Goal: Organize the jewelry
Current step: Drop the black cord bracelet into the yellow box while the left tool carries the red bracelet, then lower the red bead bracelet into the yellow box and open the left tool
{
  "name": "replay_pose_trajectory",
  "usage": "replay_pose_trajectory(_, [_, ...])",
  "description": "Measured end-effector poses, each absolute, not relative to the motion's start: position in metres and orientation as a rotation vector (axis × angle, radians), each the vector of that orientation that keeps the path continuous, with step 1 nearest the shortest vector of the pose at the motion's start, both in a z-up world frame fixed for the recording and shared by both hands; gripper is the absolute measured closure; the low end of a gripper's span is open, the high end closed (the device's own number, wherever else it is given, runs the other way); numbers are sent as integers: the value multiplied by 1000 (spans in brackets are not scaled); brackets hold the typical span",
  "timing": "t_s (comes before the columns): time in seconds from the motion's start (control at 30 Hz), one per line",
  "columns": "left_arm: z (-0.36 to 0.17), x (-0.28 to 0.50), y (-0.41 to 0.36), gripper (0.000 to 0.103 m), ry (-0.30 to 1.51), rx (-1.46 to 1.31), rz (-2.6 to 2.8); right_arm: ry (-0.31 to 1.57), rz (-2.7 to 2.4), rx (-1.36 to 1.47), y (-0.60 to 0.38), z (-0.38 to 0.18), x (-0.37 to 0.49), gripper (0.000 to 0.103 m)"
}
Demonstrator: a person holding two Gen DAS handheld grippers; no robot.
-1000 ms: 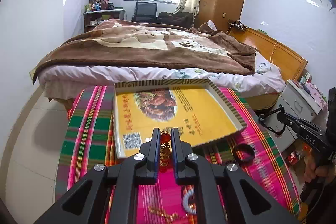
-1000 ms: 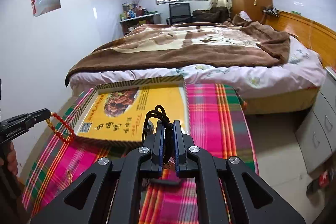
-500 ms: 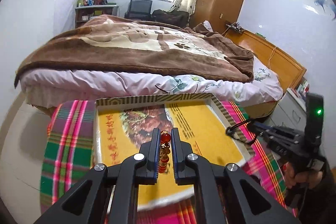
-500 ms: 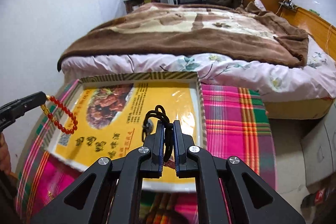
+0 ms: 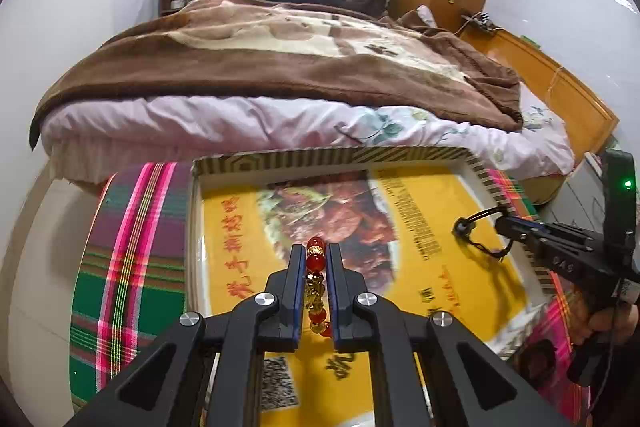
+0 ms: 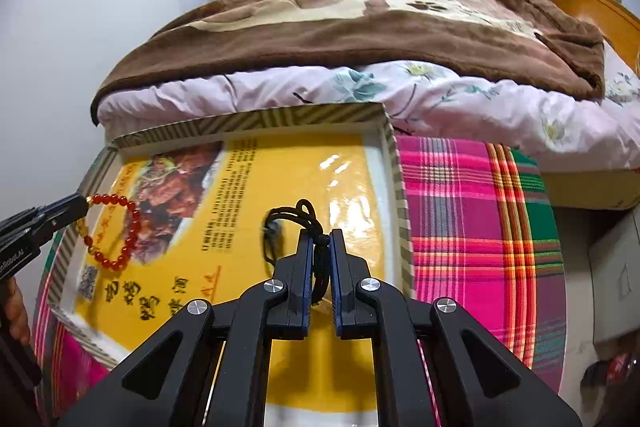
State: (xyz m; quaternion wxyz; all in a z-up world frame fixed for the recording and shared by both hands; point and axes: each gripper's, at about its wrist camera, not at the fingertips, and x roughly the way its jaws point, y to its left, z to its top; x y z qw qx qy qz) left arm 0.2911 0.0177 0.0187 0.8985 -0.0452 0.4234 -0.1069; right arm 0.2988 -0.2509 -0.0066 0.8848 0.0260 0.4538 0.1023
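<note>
My left gripper is shut on a bracelet of red and gold beads, which hangs over the left part of a shallow tray with a striped rim and a yellow printed bottom. The right wrist view shows that gripper at the left with the bracelet dangling as a loop. My right gripper is shut on a black cord with a small dark pendant, above the right part of the tray. In the left wrist view the right gripper and the cord sit at the right.
The tray lies on a table under a pink and green plaid cloth. A bed with a brown blanket stands right behind the table. A grey drawer unit is on the right. A hand grips the right tool.
Both grippers have moved forward and down over the tray with the bracelet and the cord still in them. The tray looks larger and nearer in both views.
</note>
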Motion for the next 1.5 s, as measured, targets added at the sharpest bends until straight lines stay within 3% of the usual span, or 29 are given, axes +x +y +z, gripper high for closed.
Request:
replay_pose_trajectory(0.57, [-14,300,32,93,974,-112,-161,958,127,-37,-249,-19,306,92])
replay_pose_trajectory(0.63, [-14,300,30,88,979,-104,-160,957,116,-56,-248,-20,306,89])
replay_pose_trajectory(0.7, [-15,300,30,70,981,-101,-158,948,112,-68,-247,-20,305,86])
replay_pose_trajectory(0.77, [-16,299,31,61,980,-108,-156,945,119,-75,-245,-19,305,79])
replay_pose_trajectory(0.87, [-16,299,32,60,983,-111,-150,945,140,-68,-244,-19,304,71])
replay_pose_trajectory(0.97, [-13,295,30,48,974,-95,-152,930,151,-66,-242,-15,299,64])
replay_pose_trajectory(1.07, [-9,291,30,47,966,-107,-158,914,162,-56,-241,-11,294,56])
replay_pose_trajectory(1.17, [-3,283,28,38,955,-98,-156,901,163,-49,-241,-5,287,55])
replay_pose_trajectory(1.5, [32,239,22,35,891,-109,-182,833,187,-7,-248,26,249,55])
